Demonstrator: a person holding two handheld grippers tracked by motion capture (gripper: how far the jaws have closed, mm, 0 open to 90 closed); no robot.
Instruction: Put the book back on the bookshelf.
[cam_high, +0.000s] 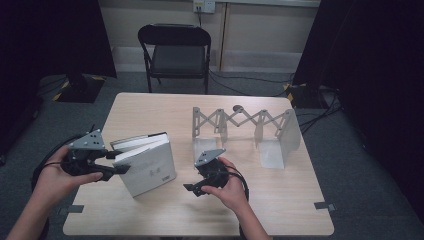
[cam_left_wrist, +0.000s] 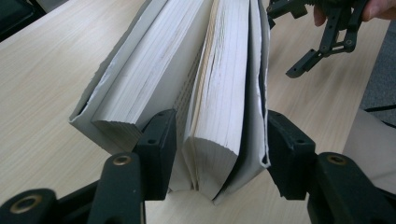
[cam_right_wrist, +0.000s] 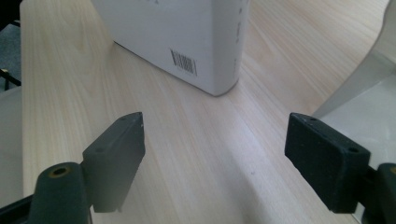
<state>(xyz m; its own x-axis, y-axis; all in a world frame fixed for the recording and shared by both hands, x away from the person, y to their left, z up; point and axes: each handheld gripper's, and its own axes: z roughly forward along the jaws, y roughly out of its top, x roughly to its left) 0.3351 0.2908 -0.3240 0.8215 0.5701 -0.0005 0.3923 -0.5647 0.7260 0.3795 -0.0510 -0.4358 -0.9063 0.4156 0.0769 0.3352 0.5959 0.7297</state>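
While part open, left hand-held gripper (cam_left_wrist: 217, 140) straddles book (cam_left_wrist: 187, 79) pages, right hand-held gripper (cam_right_wrist: 215, 154) wide, empty

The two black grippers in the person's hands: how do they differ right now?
The left gripper has part of the white book between its jaws, one jaw pushed in among the pages; the right gripper has nothing between its jaws. The left gripper sits at the book's page edge, while the right gripper is apart from the book, above bare table. Both are black, two-jawed and hand-held.

Blk folding chair (cam_high: 175, 52), grey floor (cam_high: 340, 150)
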